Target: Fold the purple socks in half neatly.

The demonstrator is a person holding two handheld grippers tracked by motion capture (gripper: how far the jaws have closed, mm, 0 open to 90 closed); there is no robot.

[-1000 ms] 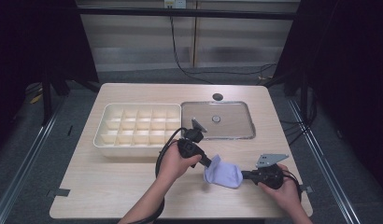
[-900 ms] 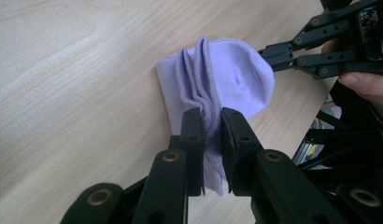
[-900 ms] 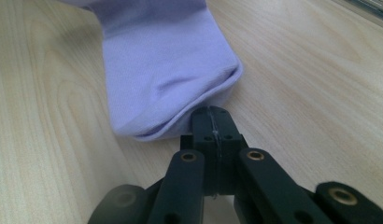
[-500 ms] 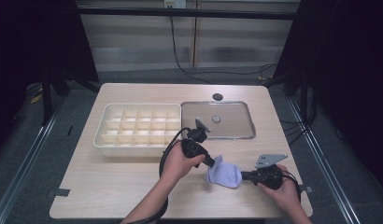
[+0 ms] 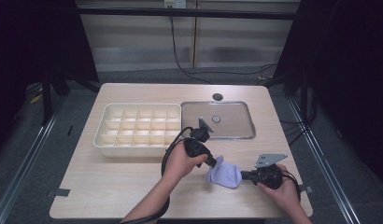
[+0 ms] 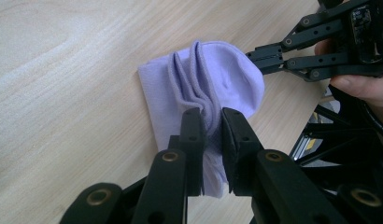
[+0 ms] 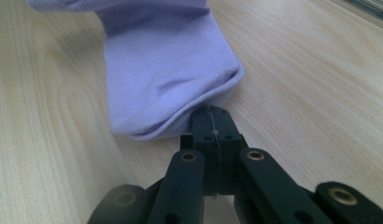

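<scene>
A lavender sock (image 5: 224,173) lies folded on the wooden table (image 5: 110,186), near its front edge. My left gripper (image 5: 214,164) comes at it from the upper left and is shut on bunched folds at the sock's edge (image 6: 213,114). From the right, my right gripper (image 5: 242,175) reaches in low and flat, its jaws shut on the very rim of the sock's other end (image 7: 212,112). The left gripper view shows the right gripper (image 6: 266,58) across the sock (image 6: 203,79). In the right gripper view the sock (image 7: 166,70) rests on the wood.
A cream tray (image 5: 133,150) split into several small compartments stands behind the left hand. To its right lies a shallow clear tray (image 5: 236,126) with a small round knob (image 5: 216,119). A black round cap (image 5: 217,96) sits near the far edge.
The left hand and its gripper have moved right and down onto the sock. The right gripper and the sock have barely shifted.
</scene>
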